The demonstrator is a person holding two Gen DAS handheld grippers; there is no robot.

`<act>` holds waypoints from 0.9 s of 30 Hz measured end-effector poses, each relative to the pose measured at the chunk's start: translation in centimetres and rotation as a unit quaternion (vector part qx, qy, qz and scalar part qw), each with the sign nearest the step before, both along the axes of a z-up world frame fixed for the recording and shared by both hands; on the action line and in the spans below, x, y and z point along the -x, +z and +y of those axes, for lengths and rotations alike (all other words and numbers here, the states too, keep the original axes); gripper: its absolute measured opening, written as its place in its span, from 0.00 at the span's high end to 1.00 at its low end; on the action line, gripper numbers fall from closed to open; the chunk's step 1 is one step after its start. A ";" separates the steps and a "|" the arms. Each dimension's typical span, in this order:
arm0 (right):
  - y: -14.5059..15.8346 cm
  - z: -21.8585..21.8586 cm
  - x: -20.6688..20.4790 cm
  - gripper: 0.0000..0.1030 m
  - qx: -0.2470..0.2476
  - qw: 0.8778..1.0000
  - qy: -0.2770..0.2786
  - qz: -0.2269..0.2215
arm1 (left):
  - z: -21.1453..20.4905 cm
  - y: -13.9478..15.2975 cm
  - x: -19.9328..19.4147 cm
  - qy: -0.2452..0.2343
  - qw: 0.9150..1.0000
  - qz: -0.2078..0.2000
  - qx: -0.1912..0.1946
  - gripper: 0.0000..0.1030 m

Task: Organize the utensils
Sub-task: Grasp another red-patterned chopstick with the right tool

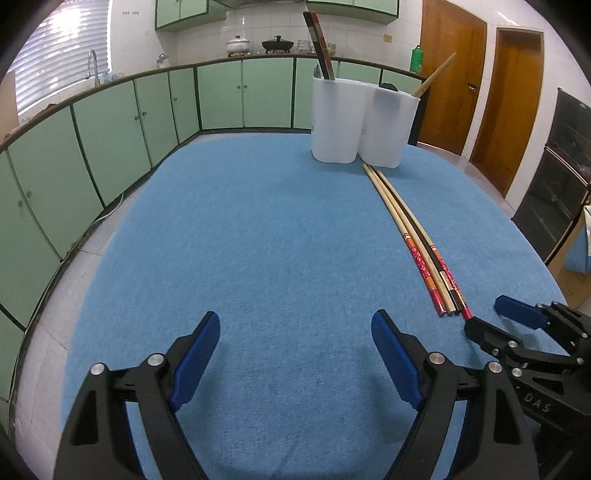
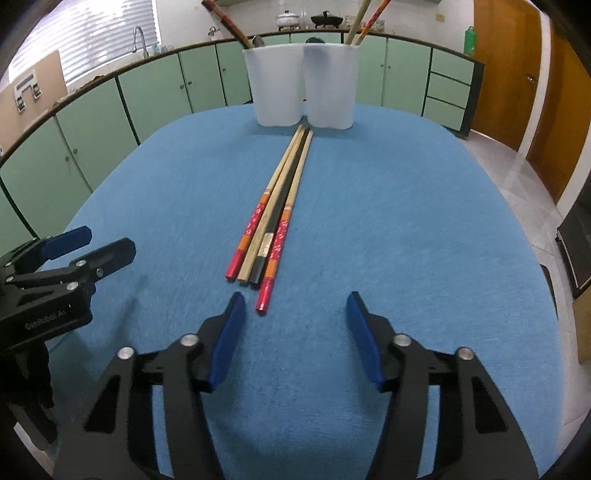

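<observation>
4 chopsticks [image 2: 271,225] lie just ahead of the right gripper [image 2: 295,314]; both grippers' fingers spread, empty.

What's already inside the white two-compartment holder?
The white plastic two-compartment holder shows dark chopsticks and a grey utensil tip in its left cup, and a tan and a red-patterned chopstick in its right cup. Its opaque walls hide everything lower down.

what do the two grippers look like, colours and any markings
Both are black plastic frames with silver pivot bolts and flat blue finger pads. The left gripper shows white "GenRobot.AI" lettering on its body in the right wrist view; the right gripper shows "DAS". No cables or sleeves visible.
</observation>
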State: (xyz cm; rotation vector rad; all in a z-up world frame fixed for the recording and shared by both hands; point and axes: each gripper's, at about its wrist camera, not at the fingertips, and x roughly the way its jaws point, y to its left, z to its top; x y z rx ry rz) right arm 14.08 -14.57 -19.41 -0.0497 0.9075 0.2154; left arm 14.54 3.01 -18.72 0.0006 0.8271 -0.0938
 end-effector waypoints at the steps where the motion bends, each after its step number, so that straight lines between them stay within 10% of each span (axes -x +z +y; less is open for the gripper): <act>1: 0.0 0.1 0.0 0.53 0.001 1.000 0.001 0.000 | 0.0 0.0 0.0 0.000 1.000 0.000 0.000 0.20; 12: 0.0 0.5 -0.6 0.94 -0.002 1.000 0.016 0.002 | -0.8 0.0 -0.4 -0.006 1.000 0.005 0.000 0.20; 27: 0.1 -5.4 -0.6 0.95 -0.028 0.998 -0.058 0.003 | -5.9 -0.2 -0.5 -0.062 0.998 0.007 0.005 0.20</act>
